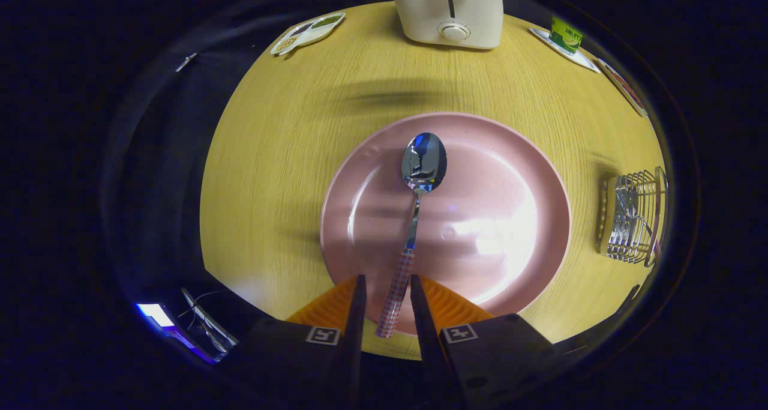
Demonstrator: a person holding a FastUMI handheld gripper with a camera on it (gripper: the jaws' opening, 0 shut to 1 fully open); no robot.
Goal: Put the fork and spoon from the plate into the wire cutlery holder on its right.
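Straddling the spoon handle with narrowly parted fingers, the gripper is not yet clamped, so slipping on the plate is being risked.

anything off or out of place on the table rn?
Nothing spilled or damaged. One oddity: the pink plate holds the spoon alone; what looks like cutlery already stands in the wire holder to its right. The spoon's checked handle overhangs the near rim, between the open gripper fingers, gaps either side.

Staged dining booth, wooden table, toaster, pink plate, black cloth wall
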